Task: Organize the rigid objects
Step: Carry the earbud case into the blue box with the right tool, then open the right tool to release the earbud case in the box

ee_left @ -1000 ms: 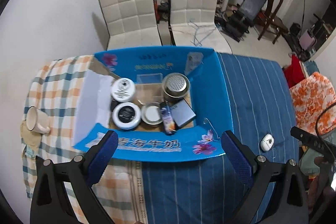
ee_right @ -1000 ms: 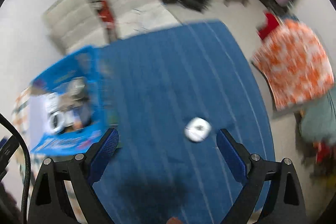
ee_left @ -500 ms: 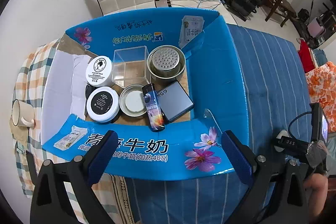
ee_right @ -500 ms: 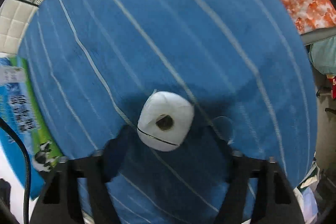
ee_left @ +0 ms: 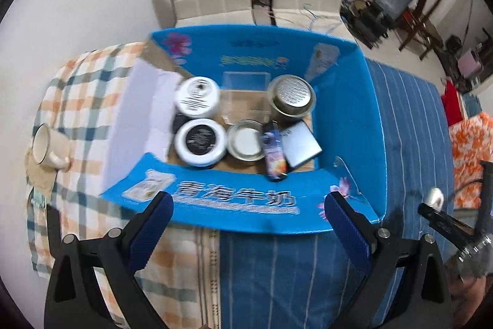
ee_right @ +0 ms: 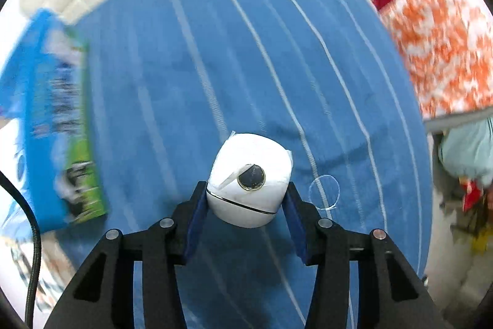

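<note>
The white rounded device (ee_right: 249, 178), probably light, stiff and slippery, is clamped at its widest sides by the right gripper (ee_right: 246, 205); the left gripper (ee_left: 246, 224) is held spread and empty before the blue carton (ee_left: 348, 125).

Legible text is limited to one item. The near flap of the blue carton (ee_left: 234, 199) carries large white Chinese characters reading 青海牛奶. A smaller line of print directly beneath these characters is blurred and cannot be read.

The far inner wall of the carton bears a yellow and white printed line; it is illegible. The white round tin (ee_left: 197, 96) at the far left of the carton and the black-lidded tin (ee_left: 199, 141) near it carry label print too small to read.

In the right wrist view, the carton side panel (ee_right: 61, 113) shows dark print, smeared by motion and unreadable.
</note>
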The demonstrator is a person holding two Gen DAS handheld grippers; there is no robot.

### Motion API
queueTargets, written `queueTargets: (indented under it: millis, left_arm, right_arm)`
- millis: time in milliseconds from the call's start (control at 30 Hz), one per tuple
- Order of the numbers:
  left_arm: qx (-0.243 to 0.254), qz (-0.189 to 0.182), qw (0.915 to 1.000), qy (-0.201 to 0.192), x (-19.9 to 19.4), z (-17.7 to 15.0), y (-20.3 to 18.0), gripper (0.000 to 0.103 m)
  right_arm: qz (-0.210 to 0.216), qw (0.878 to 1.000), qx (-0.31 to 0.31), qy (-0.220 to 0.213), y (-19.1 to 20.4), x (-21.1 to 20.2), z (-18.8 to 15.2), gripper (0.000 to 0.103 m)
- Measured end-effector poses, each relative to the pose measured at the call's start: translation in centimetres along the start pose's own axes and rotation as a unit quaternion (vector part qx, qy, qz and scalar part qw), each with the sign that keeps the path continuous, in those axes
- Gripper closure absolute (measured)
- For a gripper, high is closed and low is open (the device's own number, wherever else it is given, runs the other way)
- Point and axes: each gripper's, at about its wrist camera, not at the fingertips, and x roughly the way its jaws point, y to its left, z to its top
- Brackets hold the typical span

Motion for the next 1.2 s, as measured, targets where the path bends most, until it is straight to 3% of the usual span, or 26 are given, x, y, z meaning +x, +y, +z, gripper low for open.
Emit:
queueTargets:
  millis: [167, 300, 400, 567, 633, 667, 700, 800, 1100, 1200]
  left_arm:
    - [-0.023, 0.014, 0.9992, -0.029, -1.9, 0.3, 3.4, 0.002]
    - [-0.038, 0.02, 0.9987, -0.026, -0.9, 0.5, 5.7, 0.002]
    - [-0.042, 0.027, 0.9986, -0.014, 0.7, 0.5, 7.2, 0.002]
    - [-0.049, 0.025, 0.9985, 0.008, 3.6, 0.5, 9.1, 0.002]
    - [-0.045, 0.024, 0.9986, 0.013, 4.5, 0.6, 9.4, 0.002]
    - [-0.044, 0.025, 0.9986, 0.017, 4.9, 0.6, 9.5, 0.002]
    - [-0.042, 0.023, 0.9986, 0.02, 5.4, 0.6, 9.7, 0.002]
    - [-0.038, 0.022, 0.9986, 0.029, 6.3, 0.9, 10.0, 0.002]
    - [-0.022, 0.006, 0.9989, 0.04, 8.0, 1.8, 10.0, 0.002]
    - [-0.016, 0.002, 0.9989, 0.044, 8.3, 2.1, 9.7, 0.002]
  right_arm:
    - [0.059, 0.995, -0.062, -0.058, 5.4, -7.0, -0.3, 0.053]
    - [0.092, 0.987, -0.112, -0.073, 10.8, -9.2, 0.2, 0.053]
    - [0.092, 0.982, -0.149, -0.067, 15.7, -8.1, 0.0, 0.053]
    - [0.066, 0.982, -0.176, -0.017, 20.9, -2.2, 0.3, 0.054]
    - [0.053, 0.982, -0.184, 0.0, 21.8, -0.1, 0.2, 0.062]
    - [0.04, 0.98, -0.193, 0.009, 22.3, 1.0, 0.1, 0.077]
    - [0.023, 0.98, -0.199, 0.019, 22.6, 1.9, 0.0, 0.084]
    - [-0.001, 0.979, -0.202, 0.036, 23.7, 4.0, -0.1, 0.085]
    - [-0.004, 0.985, -0.161, 0.054, 23.3, 4.2, 1.0, 0.085]
    - [-0.006, 0.987, -0.154, 0.046, 23.3, 3.4, 1.4, 0.073]
